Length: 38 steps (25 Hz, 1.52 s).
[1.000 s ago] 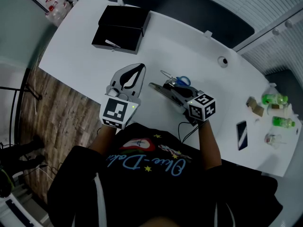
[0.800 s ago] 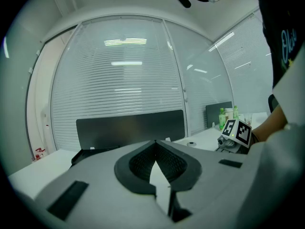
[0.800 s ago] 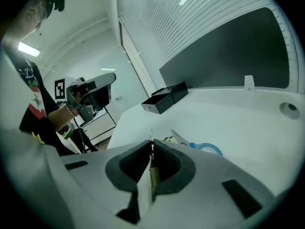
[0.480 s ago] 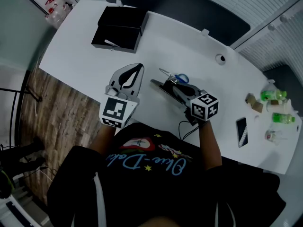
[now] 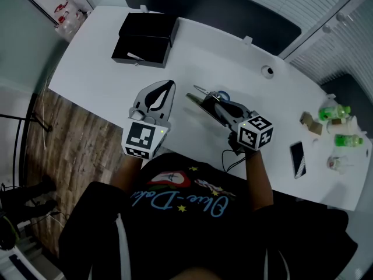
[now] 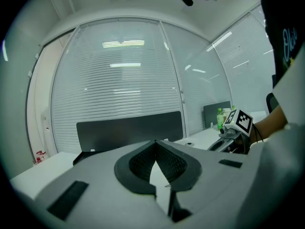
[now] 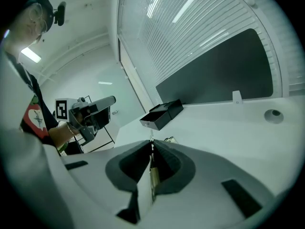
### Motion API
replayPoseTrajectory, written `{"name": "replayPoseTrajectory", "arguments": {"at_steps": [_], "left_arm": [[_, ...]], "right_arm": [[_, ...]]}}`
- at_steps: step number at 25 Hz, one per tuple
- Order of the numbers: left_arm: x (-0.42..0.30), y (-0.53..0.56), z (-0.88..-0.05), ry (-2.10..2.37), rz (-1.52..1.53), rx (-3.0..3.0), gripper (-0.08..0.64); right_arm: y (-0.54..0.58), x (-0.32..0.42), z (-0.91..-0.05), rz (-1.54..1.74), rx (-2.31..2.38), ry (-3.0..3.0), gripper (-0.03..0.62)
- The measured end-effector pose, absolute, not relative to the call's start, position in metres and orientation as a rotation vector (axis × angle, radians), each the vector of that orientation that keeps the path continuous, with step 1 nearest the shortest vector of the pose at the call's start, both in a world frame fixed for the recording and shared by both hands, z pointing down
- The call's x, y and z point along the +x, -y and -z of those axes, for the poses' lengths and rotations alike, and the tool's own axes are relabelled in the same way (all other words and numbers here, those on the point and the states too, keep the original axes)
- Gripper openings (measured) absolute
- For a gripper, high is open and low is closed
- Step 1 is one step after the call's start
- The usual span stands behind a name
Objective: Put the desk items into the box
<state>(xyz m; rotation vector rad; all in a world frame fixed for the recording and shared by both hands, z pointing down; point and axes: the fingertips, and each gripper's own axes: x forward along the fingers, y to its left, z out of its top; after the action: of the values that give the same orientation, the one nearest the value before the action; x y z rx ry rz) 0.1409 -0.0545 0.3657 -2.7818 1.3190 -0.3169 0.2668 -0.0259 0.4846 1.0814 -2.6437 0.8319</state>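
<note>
Desk items: head view puts the scissors beside the right hand-held gripper, well apart from the box. Left gripper view: the left hand-held gripper has jaws together, empty. Right gripper view: jaws pinch a thin item edge-on; it may twist loose mid-carry.

Your desk is white, with a black box at the upper left and brown wood-grain floor along the left edge. The scissors have blue handles. The cubes on your left gripper and right gripper carry black-and-white square markers. The right gripper's dark pads press a brass-toned strip. The bottles at the right are green.
</note>
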Motion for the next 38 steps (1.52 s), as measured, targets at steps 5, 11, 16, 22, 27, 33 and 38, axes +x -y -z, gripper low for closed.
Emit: {"name": "replayPoseTrajectory", "arguments": {"at_steps": [5, 11, 16, 22, 27, 33, 38], "left_arm": [[0.138, 0.050, -0.364, -1.315, 0.304, -2.778, 0.008], [0.129, 0.044, -0.366, -1.328, 0.297, -2.781, 0.008], [0.121, 0.040, -0.365, -1.337, 0.286, -2.782, 0.008], [0.116, 0.036, -0.366, -1.333, 0.288, -2.780, 0.008], [0.107, 0.032, -0.369, -1.364, 0.322, -2.750, 0.008], [0.094, 0.025, -0.365, -1.414, 0.267, -2.754, 0.008], [0.086, 0.021, -0.372, -1.438, 0.277, -2.772, 0.008]], "right_arm": [[0.025, 0.269, -0.475, -0.835, 1.119, 2.644, 0.031], [0.024, 0.269, -0.465, -0.829, 1.169, 2.660, 0.031], [0.023, 0.267, -0.454, -0.811, 1.206, 2.664, 0.031], [0.021, 0.262, -0.438, -0.764, 1.235, 2.697, 0.031], [0.018, 0.256, -0.429, -0.760, 1.245, 2.724, 0.031], [0.015, 0.248, -0.416, -0.757, 1.231, 2.767, 0.031], [0.014, 0.242, -0.411, -0.748, 1.229, 2.779, 0.031]]}}
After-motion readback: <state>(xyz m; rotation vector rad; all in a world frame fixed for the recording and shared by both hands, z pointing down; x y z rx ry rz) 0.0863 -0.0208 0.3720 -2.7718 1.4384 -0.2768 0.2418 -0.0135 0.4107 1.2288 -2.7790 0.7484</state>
